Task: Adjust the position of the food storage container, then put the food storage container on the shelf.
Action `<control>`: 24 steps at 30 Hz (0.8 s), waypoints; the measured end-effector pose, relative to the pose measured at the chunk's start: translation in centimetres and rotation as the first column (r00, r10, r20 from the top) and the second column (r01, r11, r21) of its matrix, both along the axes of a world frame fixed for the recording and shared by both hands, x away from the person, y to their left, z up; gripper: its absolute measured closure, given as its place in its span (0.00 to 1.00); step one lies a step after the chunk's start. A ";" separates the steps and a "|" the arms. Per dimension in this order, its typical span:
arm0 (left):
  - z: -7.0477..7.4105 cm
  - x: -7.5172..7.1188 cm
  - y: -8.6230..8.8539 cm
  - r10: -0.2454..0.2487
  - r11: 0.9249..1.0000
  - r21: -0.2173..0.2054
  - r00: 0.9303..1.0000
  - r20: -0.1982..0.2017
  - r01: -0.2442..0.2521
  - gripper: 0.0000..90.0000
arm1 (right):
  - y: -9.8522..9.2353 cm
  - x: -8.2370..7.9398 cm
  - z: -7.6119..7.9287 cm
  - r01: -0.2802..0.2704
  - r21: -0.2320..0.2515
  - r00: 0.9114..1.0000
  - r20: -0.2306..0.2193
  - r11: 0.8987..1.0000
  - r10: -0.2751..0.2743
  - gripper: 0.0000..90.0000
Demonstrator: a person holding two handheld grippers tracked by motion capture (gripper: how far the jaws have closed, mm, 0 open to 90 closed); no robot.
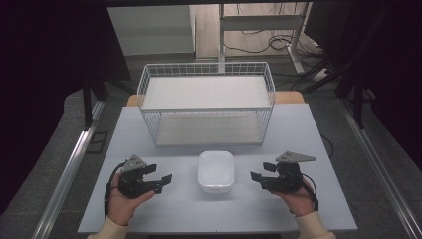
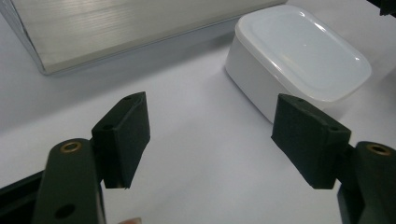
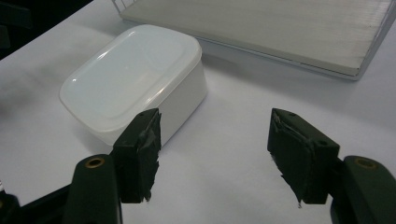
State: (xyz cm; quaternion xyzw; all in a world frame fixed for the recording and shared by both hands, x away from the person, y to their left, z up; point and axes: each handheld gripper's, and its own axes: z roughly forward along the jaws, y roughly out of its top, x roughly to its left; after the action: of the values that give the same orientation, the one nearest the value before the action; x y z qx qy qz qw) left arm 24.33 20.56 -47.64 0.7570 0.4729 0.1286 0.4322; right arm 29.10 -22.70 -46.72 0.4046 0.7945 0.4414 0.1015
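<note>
The white box [image 1: 216, 172] sat lidded at the bench's [image 1: 149, 129] near middle, between the left gripper [image 1: 161, 182] and right gripper [image 1: 258, 180], both with fingers wide and empty. Its glossy sides could slip under an off-centre pinch. A wire basket [image 1: 206, 102] stood behind; dark curtains and cables ringed the pale bench.

The white box [image 1: 216, 172] looks like glossy, smooth plastic. Behind it, the basket [image 1: 206, 69] is thin white-coated wire. The desk [image 1: 169, 204] is matt and smooth.
</note>
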 end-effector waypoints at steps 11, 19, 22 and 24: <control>0.9 0.6 -0.5 -0.004 1.000 -0.026 1.000 -0.011 0.003 0.31 | 0.3 0.2 0.5 0.015 0.030 1.000 -0.022 0.999 -0.014 0.39; 2.2 2.1 -1.4 -0.013 0.998 -0.067 0.999 -0.042 0.010 0.31 | 1.4 0.8 1.8 0.018 0.061 1.000 -0.025 0.998 -0.017 0.40; 2.5 3.0 -1.8 -0.023 0.996 -0.083 0.998 -0.060 0.017 0.31 | 2.0 1.4 2.0 0.016 0.068 0.999 -0.037 0.998 -0.014 0.40; 2.6 3.5 -2.0 -0.026 0.996 -0.088 0.997 -0.068 0.020 0.31 | 2.5 1.9 2.2 0.014 0.074 0.999 -0.045 0.997 -0.011 0.40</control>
State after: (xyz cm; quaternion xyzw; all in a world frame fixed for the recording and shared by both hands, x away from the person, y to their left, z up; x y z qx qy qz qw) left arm 27.81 18.55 -45.09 0.7467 0.4840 0.0768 0.4497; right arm 30.98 -20.24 -44.54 0.4227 0.7771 0.4607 0.0714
